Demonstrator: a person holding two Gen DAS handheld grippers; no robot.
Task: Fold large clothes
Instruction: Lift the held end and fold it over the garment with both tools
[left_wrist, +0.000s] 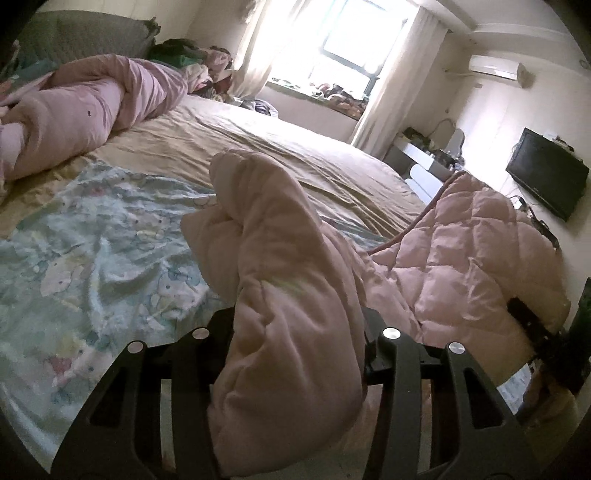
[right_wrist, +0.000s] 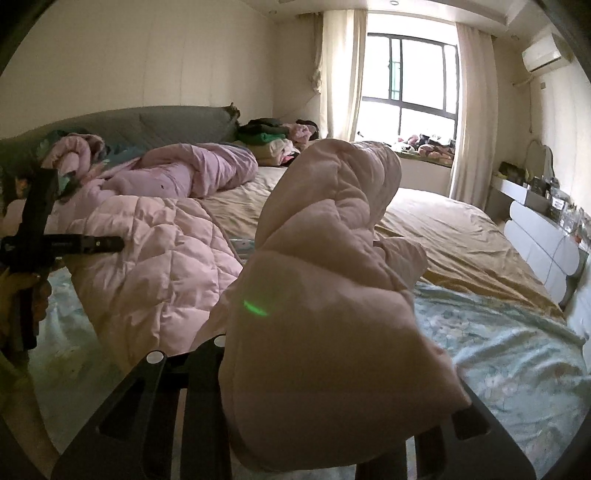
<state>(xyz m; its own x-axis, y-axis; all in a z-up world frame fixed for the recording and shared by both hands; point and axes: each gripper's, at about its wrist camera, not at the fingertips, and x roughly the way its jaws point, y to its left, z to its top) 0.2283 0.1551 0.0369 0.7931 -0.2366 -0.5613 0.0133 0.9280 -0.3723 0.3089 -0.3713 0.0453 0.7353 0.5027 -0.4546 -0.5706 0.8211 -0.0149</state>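
You hold a pink quilted coat (left_wrist: 461, 258) up off the bed (left_wrist: 295, 155) by two bunched parts, one in each claw. In the left wrist view your left gripper (left_wrist: 295, 339) is clamped on a thick roll of the padded fabric that stands up between its fingers and hides their tips; the jaws are narrow, with the cloth filling the gap. The rest of the coat stretches away to the right of that view, where your right gripper (left_wrist: 532, 332) shows only as a dark bar at the coat's far edge.

The right wrist view gives the mirror of this: your right gripper (right_wrist: 332, 387) is pinched on its own puffy fold, which rises high in front of the lens, and the quilted body (right_wrist: 159, 266) of the coat hangs between that fold and your left gripper (right_wrist: 66, 243), seen side-on at the left edge with a hand (right_wrist: 33, 295) below it. Only this view shows that tool from outside.

Under the coat lies a pale blue cartoon-print sheet (left_wrist: 92, 251) over a tan bedspread (right_wrist: 461, 236). A pink duvet (left_wrist: 92, 103) is rolled near the grey headboard (right_wrist: 147, 122), with a pile of folded clothes (right_wrist: 273, 140) beside it.

The left view alone shows a dark television (left_wrist: 546, 173) on the wall at the right. The right view alone shows the white dresser (right_wrist: 543, 251) with its cluttered top. Both take in the window (right_wrist: 410, 85), the curtains (right_wrist: 469, 118) and the air conditioner (left_wrist: 495, 66).
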